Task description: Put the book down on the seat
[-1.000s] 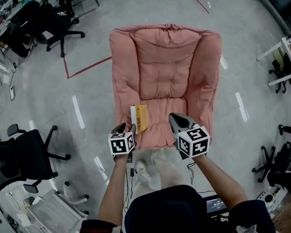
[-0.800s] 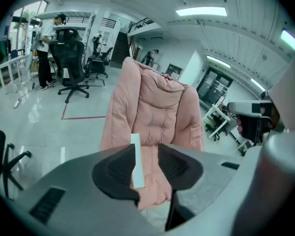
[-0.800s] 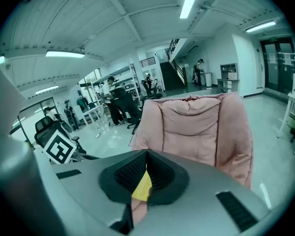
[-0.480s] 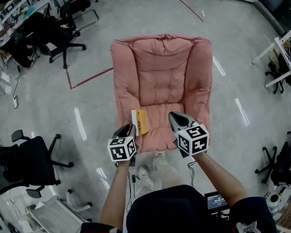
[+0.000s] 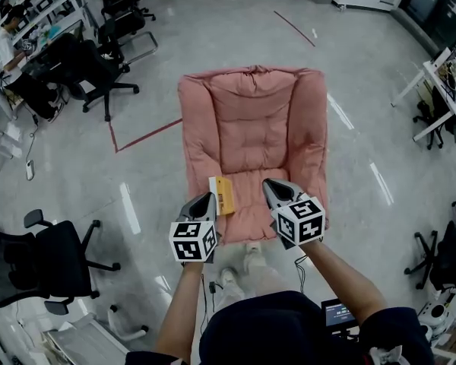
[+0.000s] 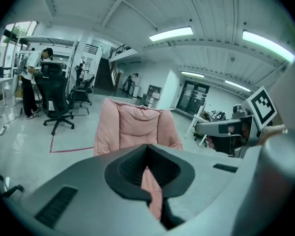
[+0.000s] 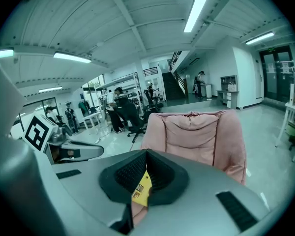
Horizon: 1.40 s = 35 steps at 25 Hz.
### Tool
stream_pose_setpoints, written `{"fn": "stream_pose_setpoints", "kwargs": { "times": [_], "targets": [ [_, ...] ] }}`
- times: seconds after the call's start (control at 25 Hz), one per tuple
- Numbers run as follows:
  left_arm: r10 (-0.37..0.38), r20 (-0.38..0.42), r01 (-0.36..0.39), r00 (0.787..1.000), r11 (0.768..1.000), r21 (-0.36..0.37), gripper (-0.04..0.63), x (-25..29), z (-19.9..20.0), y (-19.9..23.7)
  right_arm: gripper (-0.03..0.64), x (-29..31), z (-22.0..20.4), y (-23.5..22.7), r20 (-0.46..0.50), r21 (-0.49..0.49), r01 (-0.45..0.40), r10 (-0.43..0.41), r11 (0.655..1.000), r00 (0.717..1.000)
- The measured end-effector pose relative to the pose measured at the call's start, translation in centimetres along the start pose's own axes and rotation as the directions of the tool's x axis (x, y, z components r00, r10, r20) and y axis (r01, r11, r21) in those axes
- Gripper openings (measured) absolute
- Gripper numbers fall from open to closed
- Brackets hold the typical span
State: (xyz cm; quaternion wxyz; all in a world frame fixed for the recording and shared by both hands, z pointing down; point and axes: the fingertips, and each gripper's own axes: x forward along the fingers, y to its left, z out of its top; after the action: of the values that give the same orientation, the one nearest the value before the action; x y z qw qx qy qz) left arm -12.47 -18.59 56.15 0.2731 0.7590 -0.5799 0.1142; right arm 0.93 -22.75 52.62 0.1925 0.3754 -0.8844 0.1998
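A yellow book (image 5: 223, 195) lies flat on the front left of the pink padded chair's seat (image 5: 251, 166). My left gripper (image 5: 204, 200) hangs just left of the book at the seat's front edge, shut and empty. In the left gripper view its jaws (image 6: 147, 154) meet, and only the pink chair (image 6: 137, 124) shows beyond them. My right gripper (image 5: 273, 187) is over the seat's front right, also shut. In the right gripper view the book (image 7: 141, 188) shows behind the closed jaws (image 7: 146, 156), apart from them.
Black office chairs stand at the left (image 5: 38, 257) and back left (image 5: 99, 59), near desks where a person (image 5: 11, 44) sits. White table legs (image 5: 433, 90) are at the right. Red tape (image 5: 144, 131) marks the grey floor. The operator's shoes (image 5: 243, 263) are just before the seat.
The left gripper's jaws went from wide open to shut and drew slightly back from the book. The book stays on the seat. The right gripper hardly moved.
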Motion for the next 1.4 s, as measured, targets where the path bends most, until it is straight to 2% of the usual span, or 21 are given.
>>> {"fn": "stream_pose_setpoints", "kwargs": {
  "times": [0.4, 0.92, 1.4],
  "targets": [
    [-0.046, 0.148, 0.039, 0.988, 0.998, 0.052, 0.005, -3.9, 5.4, -2.7, 0.020, -2.3, 1.9, 2.1, 0.064, -0.023, -0.001, 0.003, 1.000, 0.998],
    [-0.118, 0.241, 0.094, 0.963, 0.990, 0.109, 0.005, -9.0, 8.1, -4.8, 0.020, -5.4, 3.7, 6.1, 0.152, -0.040, 0.019, -0.013, 0.999, 0.988],
    [-0.186, 0.273, 0.147, 0.944, 0.977, 0.155, 0.005, -13.1, 8.2, -5.5, 0.020, -8.0, 4.6, 9.6, 0.216, -0.064, 0.063, -0.048, 0.996, 0.975]
  ]
}}
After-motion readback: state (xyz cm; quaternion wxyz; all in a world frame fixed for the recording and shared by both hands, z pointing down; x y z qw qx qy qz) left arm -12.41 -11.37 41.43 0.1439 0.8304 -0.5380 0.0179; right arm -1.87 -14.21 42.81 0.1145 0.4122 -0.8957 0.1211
